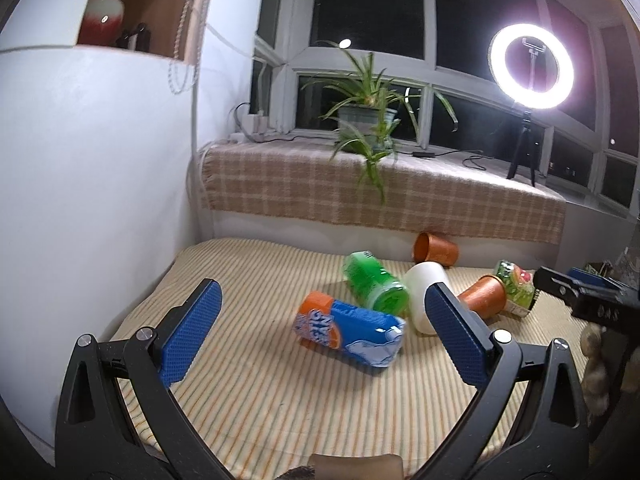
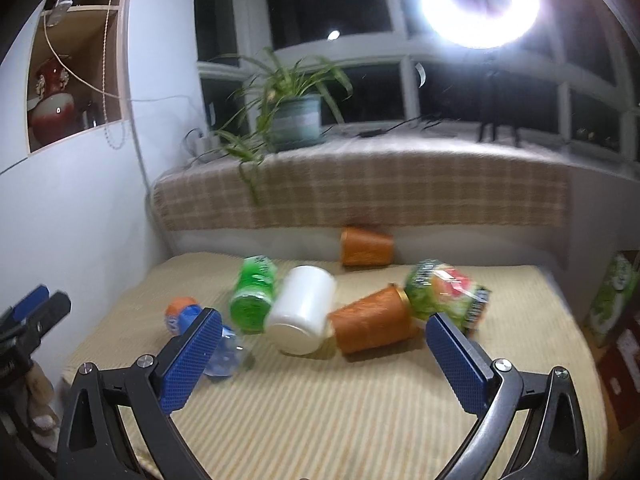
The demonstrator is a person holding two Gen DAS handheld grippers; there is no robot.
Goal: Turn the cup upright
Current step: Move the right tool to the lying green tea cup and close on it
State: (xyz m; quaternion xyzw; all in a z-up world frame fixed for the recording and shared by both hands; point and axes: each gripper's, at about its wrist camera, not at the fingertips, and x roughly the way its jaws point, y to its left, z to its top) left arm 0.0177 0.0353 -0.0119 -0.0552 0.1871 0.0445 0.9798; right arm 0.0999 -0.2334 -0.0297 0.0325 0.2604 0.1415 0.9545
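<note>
Several cups lie on their sides on a striped cloth (image 1: 280, 400). A blue and orange cup (image 1: 348, 330) (image 2: 188, 316) is nearest the left. Behind it lie a green cup (image 1: 374, 284) (image 2: 254, 294), a white cup (image 1: 422, 296) (image 2: 304, 312), an orange cup (image 1: 482, 296) (image 2: 372, 320) and a green and red printed cup (image 1: 514, 286) (image 2: 444, 292). Another orange cup (image 1: 436, 249) (image 2: 366, 247) rests against the back wall. My left gripper (image 1: 324, 306) is open, a little short of the blue cup. My right gripper (image 2: 324, 334) is open, hovering before the white and orange cups.
A checked blanket (image 1: 380, 188) covers the window ledge, with a potted plant (image 1: 368, 116) and a ring light (image 1: 530, 66) on it. A white wall (image 1: 100, 180) bounds the left side. Boxes (image 2: 616, 304) stand beyond the right edge of the cloth.
</note>
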